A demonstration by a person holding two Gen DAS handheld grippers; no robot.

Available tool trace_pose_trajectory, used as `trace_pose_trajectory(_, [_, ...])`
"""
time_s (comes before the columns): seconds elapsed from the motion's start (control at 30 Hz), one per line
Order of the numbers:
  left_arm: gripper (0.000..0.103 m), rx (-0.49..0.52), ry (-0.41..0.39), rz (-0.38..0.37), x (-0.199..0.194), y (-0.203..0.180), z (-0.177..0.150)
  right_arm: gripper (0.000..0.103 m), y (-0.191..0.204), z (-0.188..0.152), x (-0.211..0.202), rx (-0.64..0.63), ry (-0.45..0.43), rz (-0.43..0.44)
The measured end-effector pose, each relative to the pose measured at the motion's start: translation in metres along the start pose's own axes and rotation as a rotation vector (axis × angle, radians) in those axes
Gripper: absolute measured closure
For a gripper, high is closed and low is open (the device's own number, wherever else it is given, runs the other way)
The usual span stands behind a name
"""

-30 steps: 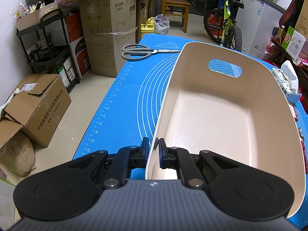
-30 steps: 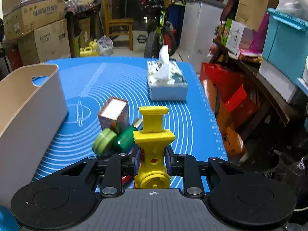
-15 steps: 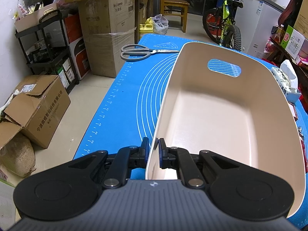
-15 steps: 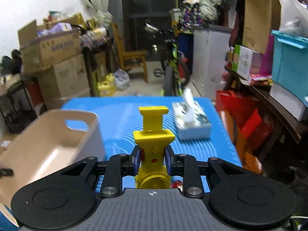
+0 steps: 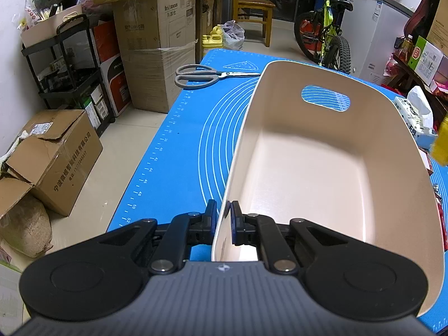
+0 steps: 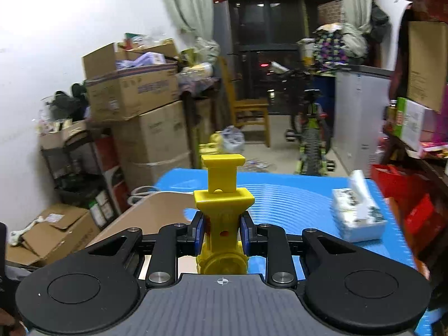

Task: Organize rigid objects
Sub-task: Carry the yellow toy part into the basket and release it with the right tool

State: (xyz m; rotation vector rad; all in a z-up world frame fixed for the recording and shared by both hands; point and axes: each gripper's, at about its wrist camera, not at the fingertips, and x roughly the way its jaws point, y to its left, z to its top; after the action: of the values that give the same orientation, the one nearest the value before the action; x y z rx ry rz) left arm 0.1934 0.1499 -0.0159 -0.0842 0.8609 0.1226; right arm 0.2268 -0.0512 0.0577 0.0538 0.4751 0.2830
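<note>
Pinching a yellow plastic toy [image 6: 222, 210] between its blue pads, the right gripper [image 6: 221, 228] holds the piece upright, its flat-topped post rising just past the jaws and its round base tucked back toward the gripper's body. Below and to the left of those jaws lies the rim of a cream bin [image 6: 151, 210], with the blue mat [image 6: 294, 198] spread beyond it on the surface. A tissue box [image 6: 358, 215] sits on the mat to the right of the jaws, well apart from the toy.

The left gripper [image 5: 223, 218] has its jaws pressed together on the near wall of the bin [image 5: 322, 168], one pad outside and one inside. Ahead of these jaws the bin's inside is bare, with a handle slot in its far wall. Scissors [image 5: 207, 75] rest on the mat [image 5: 182, 140] far ahead and to the left, beside the bin's far corner. At the right edge of the left wrist view a yellow blur, likely the toy [image 5: 441, 145], shows just beyond the bin's right rim.
</note>
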Motion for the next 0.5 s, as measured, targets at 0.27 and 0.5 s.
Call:
trace_pose_trajectory(0.27, [0.091,0.002,-0.001,0.001,0.0,0.0,-0.001,0.068,0.057,-0.004,0.031,-0.068,0.076,0.091])
trace_pose_trajectory(0.5, [0.091,0.006,-0.001,0.002,0.001,-0.001,-0.001,0.069,0.079,-0.023,0.06,-0.095,0.229,0.118])
